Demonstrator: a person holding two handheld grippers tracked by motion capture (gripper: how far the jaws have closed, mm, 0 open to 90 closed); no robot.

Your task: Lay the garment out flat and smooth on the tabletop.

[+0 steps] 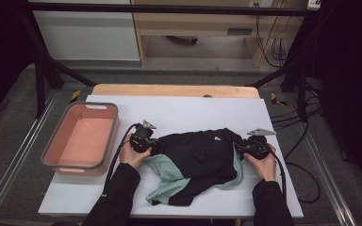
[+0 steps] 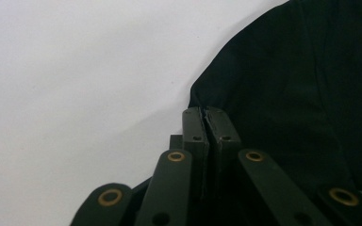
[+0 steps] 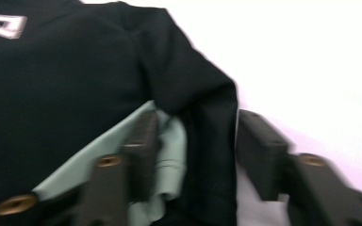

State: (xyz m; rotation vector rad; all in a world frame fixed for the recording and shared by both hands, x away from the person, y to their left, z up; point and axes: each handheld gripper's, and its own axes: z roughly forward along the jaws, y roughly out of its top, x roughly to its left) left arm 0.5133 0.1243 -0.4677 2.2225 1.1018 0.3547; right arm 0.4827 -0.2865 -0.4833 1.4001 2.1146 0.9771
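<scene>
- Black garment [image 1: 195,155] with mint-green lining, crumpled across the middle of the worktop [image 1: 179,106], nearer the front edge than the far edge.
- Small pale triangle logo on the black cloth, seen in the high view and at the top left of the right gripper view.
- Green lining spilling out at the front-left of the garment and again along its right side.
- Left gripper [image 1: 147,141] at the garment's left edge, held in the left hand [image 1: 133,151]; in the left gripper view, jaws pressed together, tips right at the dark hem [image 2: 202,101]; cannot tell whether any cloth is caught between them.
- Right gripper [image 1: 250,147] at the garment's right edge, held in the right hand [image 1: 264,162]; in the right gripper view, jaws spread, a black fold and a strip of green lining [image 3: 169,155] standing between them, not squeezed.
- Pink tub [image 1: 52,150] with a grey rim at the left edge of the worktop, well apart from the garment.
- White sheet over the worktop; bare wood along the far edge.
</scene>
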